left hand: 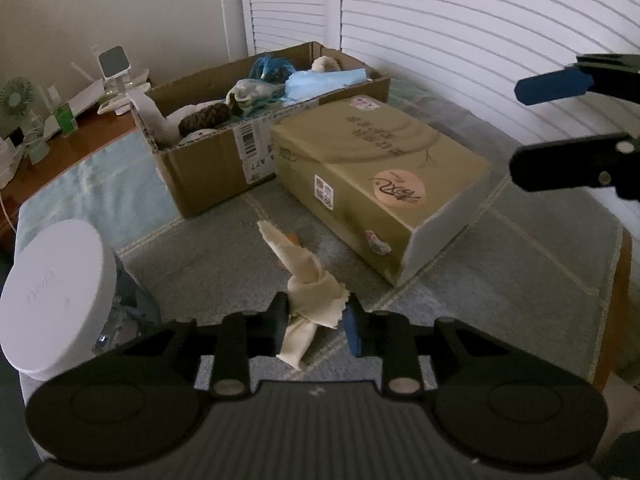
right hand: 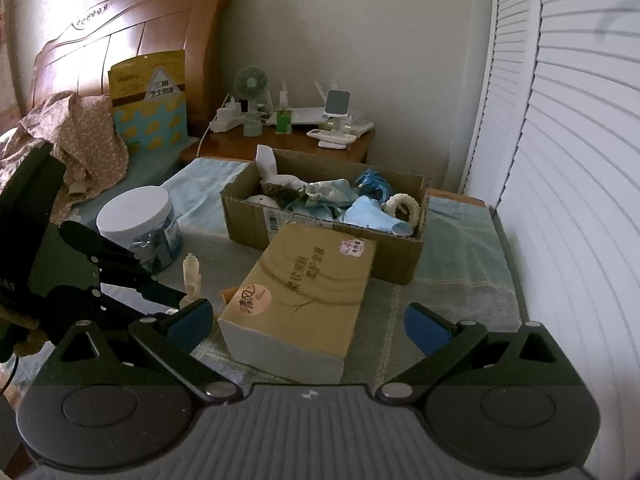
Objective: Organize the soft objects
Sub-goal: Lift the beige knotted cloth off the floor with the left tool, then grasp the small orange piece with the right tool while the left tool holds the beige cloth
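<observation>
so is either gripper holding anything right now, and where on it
The left gripper is shut on the cream cloth strip, pinched near its lower middle. The right gripper is open and holds nothing.

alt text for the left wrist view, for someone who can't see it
The left gripper is shut on a twisted cream cloth lying on a towel-covered surface. Beyond it stand a closed tan tissue pack and an open cardboard box of soft items.
</observation>
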